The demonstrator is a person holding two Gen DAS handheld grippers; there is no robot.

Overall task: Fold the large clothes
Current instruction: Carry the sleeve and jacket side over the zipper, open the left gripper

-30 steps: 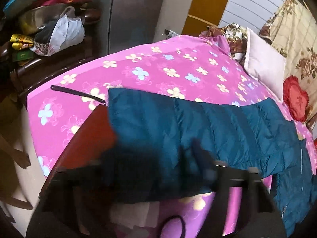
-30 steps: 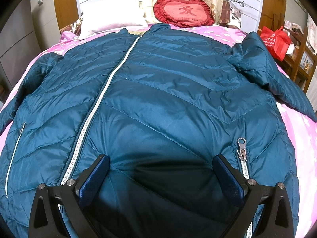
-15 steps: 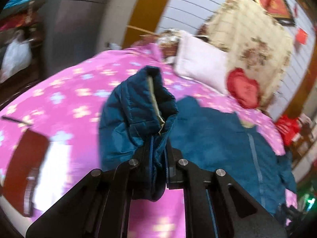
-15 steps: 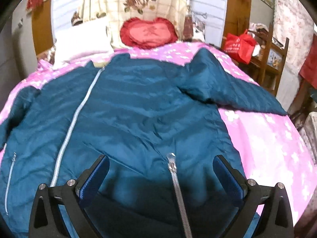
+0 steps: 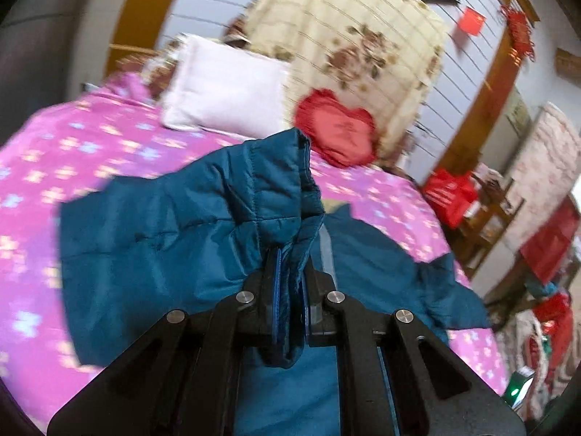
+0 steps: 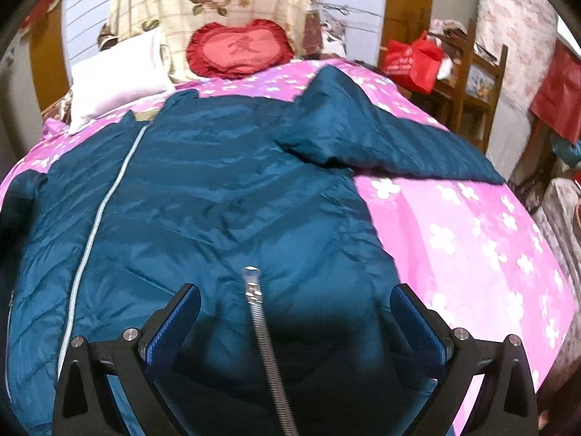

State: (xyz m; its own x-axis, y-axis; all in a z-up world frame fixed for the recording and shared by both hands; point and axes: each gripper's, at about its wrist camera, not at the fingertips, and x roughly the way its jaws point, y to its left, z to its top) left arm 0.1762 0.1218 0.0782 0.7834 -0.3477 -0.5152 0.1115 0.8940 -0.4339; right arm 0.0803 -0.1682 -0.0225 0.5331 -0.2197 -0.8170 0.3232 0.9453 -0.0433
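Sleeve (image 5: 203,218) of teal jacket pinched tight in left gripper (image 5: 290,290), cuff raised ahead over pink bedspread (image 5: 54,152). Rt view: right gripper (image 6: 295,323) spread wide, holding nothing, jacket (image 6: 218,200) flat beneath, pocket zip (image 6: 254,290) btwn fingers, other sleeve (image 6: 381,145) ahead-right.

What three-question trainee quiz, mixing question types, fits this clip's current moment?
1. True or false: the left claw is shut on a sleeve of the teal quilted puffer jacket.
2. Multiple choice: the right claw is A) open above the jacket near its pocket zipper, B) shut on the zipper, C) holding the white pillow.
3. Short answer: what lies under the jacket?

Key: 1 true. 2 A. 3 the pink flowered bedspread.
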